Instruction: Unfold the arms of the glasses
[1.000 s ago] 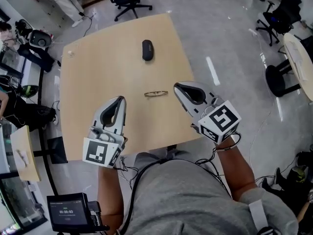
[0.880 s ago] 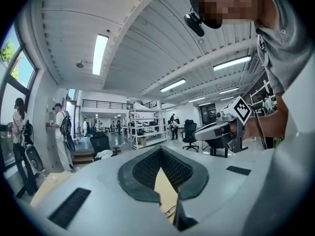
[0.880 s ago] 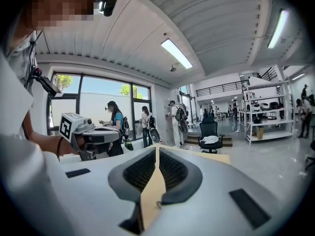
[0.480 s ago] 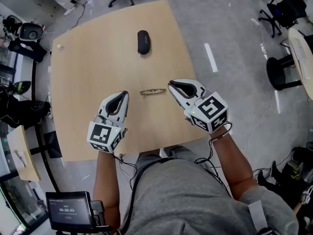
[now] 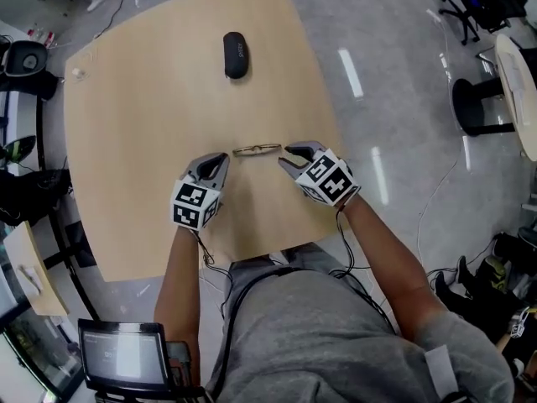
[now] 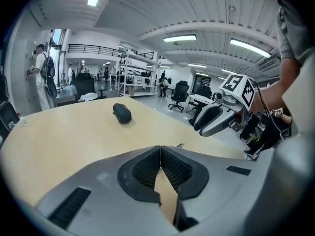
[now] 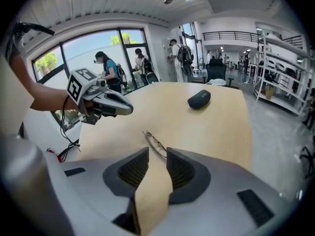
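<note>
The folded glasses (image 5: pixel 257 149) lie flat on the wooden table (image 5: pixel 151 141), thin frame, arms tucked in. My left gripper (image 5: pixel 221 158) hangs just left of them, jaws shut and empty; in the left gripper view (image 6: pixel 160 147) only a sliver of the glasses (image 6: pixel 180 145) shows past its tips. My right gripper (image 5: pixel 284 153) sits at their right end, its jaws opening. In the right gripper view (image 7: pixel 157 150) the near end of the glasses (image 7: pixel 154 142) lies just ahead of the parted tips, and the pads are not touching it.
A black glasses case (image 5: pixel 235 54) lies at the far side of the table, also seen as the case (image 7: pixel 199 99) and the case (image 6: pixel 122 113). The table's near edge (image 5: pixel 252 254) is close to the person's body. Office chairs, shelves and people stand around the room.
Both grippers have dropped toward the table and closed in on the two ends of the glasses. The right jaws have parted; the left stay shut.
</note>
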The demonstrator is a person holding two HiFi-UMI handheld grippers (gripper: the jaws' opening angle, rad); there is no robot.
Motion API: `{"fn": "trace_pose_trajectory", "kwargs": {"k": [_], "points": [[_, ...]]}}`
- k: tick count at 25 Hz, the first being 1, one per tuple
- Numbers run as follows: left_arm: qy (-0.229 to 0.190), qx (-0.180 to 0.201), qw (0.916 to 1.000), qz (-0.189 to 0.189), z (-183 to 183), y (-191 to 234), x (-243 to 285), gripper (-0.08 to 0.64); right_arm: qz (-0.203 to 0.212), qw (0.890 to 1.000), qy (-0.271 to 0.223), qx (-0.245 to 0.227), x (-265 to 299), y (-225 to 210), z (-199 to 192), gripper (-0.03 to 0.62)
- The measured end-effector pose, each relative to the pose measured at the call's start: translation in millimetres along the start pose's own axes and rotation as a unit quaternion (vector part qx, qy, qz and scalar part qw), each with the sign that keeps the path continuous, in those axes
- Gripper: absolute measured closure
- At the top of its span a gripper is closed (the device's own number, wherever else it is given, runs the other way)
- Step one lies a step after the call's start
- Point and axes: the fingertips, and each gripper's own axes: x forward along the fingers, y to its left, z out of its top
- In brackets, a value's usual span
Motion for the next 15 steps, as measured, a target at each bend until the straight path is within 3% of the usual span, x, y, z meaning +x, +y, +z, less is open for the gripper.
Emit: {"fn": "trace_pose_trajectory", "kwargs": {"k": [6, 15], "points": [[0.041, -0.006, 0.9989, -0.019, -37.8, 13.3, 37.3, 0.554, -0.002, 0.998, 0.06, -0.004, 48.8, -10.8, -30.0, 0.491], [0.053, -0.039, 0.9972, -0.035, -61.0, 19.9, 54.2, 0.554, 0.006, 0.996, 0.085, -0.02, 78.2, -14.3, -39.0, 0.485]]}}
